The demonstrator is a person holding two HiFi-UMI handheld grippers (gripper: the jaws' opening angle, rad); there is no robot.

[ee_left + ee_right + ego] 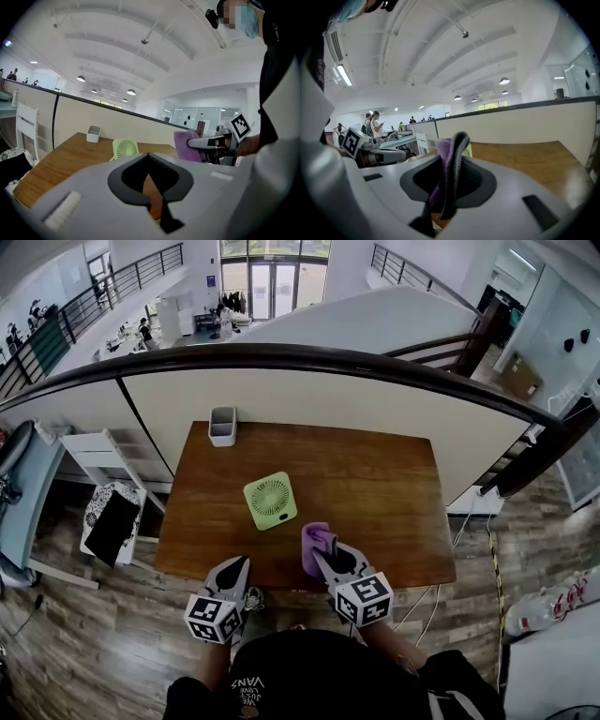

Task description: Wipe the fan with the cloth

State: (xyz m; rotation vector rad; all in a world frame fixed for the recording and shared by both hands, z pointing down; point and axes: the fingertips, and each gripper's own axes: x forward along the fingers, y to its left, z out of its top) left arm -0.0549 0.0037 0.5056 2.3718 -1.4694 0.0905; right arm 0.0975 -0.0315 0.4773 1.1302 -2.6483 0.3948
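A small light-green fan [270, 500] lies flat near the middle of the wooden table [394, 484]; it also shows in the left gripper view [125, 148], and its edge peeks out behind the jaws in the right gripper view [468, 150]. My right gripper [329, 544] hovers over the table's front edge, just right of the fan, shut on a purple cloth [313, 546] that sticks up between its jaws [442, 157]. My left gripper [241, 563] is at the front edge, short of the fan, shut and empty [149, 157]. It sees the cloth [185, 146] to its right.
A white rectangular holder [222, 426] stands at the table's far edge. A curved railing with a pale panel [309, 390] runs behind the table. A white chair with dark clothing [111, 517] sits left of the table. Cables lie on the floor at the right.
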